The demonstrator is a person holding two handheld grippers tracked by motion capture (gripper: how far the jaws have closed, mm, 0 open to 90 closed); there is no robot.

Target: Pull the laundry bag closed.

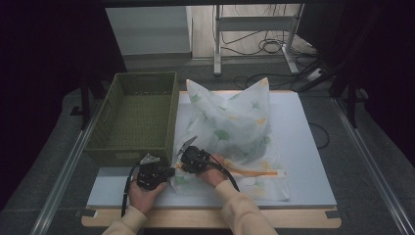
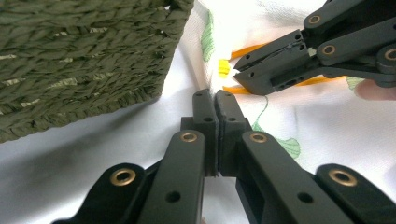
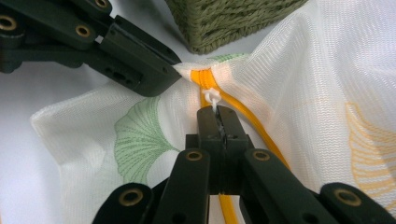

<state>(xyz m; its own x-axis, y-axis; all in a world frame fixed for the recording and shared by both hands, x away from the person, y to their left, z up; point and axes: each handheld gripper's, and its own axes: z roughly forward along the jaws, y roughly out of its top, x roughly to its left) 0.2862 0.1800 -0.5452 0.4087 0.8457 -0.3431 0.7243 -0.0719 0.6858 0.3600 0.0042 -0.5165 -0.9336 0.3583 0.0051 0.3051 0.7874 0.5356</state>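
White mesh laundry bag (image 1: 235, 132), leaf-printed, with orange zipper (image 3: 243, 112): lies on table (image 1: 313, 161) just beside woven green basket (image 1: 139, 117). Left gripper (image 2: 214, 100), jaws closed, pinches bag's corner nearest basket, likely to anchor the fabric. Right gripper (image 3: 217, 116), jaws closed on white zipper pull (image 3: 212, 97), placed to draw it away from basket.

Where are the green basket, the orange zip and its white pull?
basket (image 1: 137, 115) high view, woven floor.
zip (image 3: 247, 116) right gripper view, orange band.
pull (image 3: 212, 97) right gripper view, white tab above the jaws.

The basket (image 1: 137, 117) stands left of the pillowcase (image 1: 235, 132) on the table (image 1: 313, 176).
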